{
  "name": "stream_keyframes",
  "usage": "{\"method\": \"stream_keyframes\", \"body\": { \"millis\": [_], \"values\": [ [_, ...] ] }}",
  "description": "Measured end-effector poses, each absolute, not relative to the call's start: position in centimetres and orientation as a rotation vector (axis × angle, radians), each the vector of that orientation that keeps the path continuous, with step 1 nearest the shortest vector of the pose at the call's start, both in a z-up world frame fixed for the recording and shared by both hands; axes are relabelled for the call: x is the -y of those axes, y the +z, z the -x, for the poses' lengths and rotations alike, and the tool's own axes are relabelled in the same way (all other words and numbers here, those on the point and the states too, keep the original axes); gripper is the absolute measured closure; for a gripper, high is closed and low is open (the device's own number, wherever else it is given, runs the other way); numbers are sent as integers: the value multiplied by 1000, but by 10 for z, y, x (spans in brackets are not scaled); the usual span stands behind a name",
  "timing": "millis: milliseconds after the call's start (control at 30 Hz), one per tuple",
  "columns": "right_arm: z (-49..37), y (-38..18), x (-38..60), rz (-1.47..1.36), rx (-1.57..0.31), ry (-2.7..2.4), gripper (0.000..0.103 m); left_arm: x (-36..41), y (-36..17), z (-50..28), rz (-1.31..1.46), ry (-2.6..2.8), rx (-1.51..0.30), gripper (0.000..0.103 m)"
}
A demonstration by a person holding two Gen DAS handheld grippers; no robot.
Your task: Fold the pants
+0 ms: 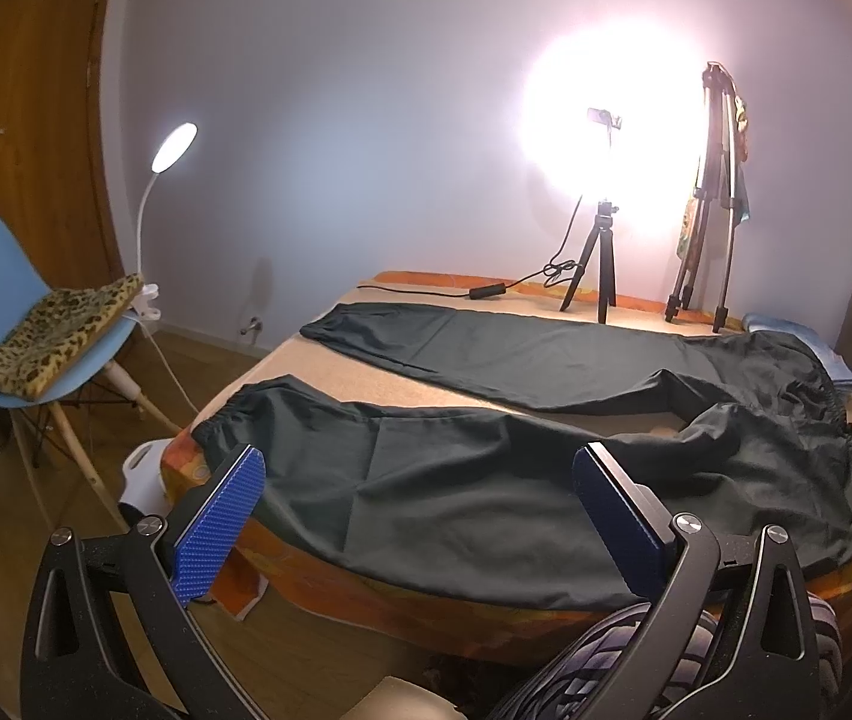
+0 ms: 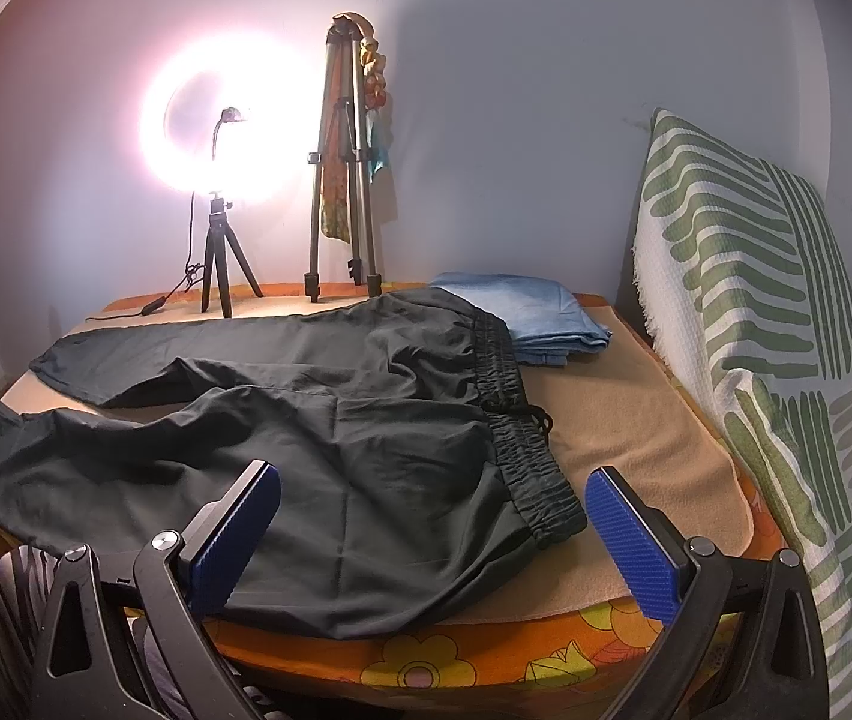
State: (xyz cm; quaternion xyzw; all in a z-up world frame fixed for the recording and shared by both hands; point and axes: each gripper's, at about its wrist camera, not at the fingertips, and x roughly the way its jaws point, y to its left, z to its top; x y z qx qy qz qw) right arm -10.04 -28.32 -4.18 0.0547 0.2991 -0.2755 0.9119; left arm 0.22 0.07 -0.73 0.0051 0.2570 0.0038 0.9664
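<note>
The black pants (image 1: 486,468) lie spread flat on the bed (image 2: 654,450), legs parted in a V, waistband (image 2: 522,432) toward the headboard end and cuffs toward the foot; this layout exposes both legs fully, which suits a first fold of one leg over the other. The near leg runs along the bed's front edge and overhangs it slightly, placing its fabric within direct reach of both tools. A folded blue cloth (image 2: 534,312) sits just beyond the waistband, touching or nearly touching it; the view does not settle which. A ring light (image 2: 216,138) on a small tripod and a taller tripod (image 2: 342,168) stand on the far edge of the bed, clear of the garment. The left gripper (image 1: 420,516) is held low at the bed's front edge, aimed across the near leg, jaws spread wide and empty, with the blue pads (image 1: 219,534) framing the cloth without pressing it. The right gripper (image 2: 432,534) is aimed at the near waistband corner, jaws likewise wide apart and holding nothing. Folding has apparently not begun; both tools appear staged for a first pinch on the near leg.
</note>
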Motion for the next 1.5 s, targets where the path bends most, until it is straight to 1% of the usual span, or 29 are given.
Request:
{"method": "stream_keyframes", "body": {
  "millis": [700, 767, 833, 967, 1033, 1300, 1400, 1500],
  "values": [
    [97, -42, 283, -83, -627, -574, 0, -19, -35, -22, -14, 37, -599, 1],
    [96, -41, 284, -77, -628, -572, 0, -22, -37, -23, -4, 36, -600, 4],
    [94, -39, 284, -66, -630, -572, 0, -27, -38, -25, 10, 27, -601, 14],
    [94, -33, 285, -58, -619, -567, 0, -38, -39, -27, 48, 11, -598, 18],
    [94, -28, 284, -52, -611, -564, 0, -41, -38, -28, 52, 10, -594, 22],
    [93, -12, 272, -3, -583, -533, 1, -57, -29, -30, 63, 22, -566, 25],
    [92, -8, 268, 5, -577, -507, 2, -67, -30, -33, 67, 31, -570, 32],
    [90, -5, 264, 14, -580, -466, 6, -80, -31, -35, 62, 58, -574, 34]
  ]
}}
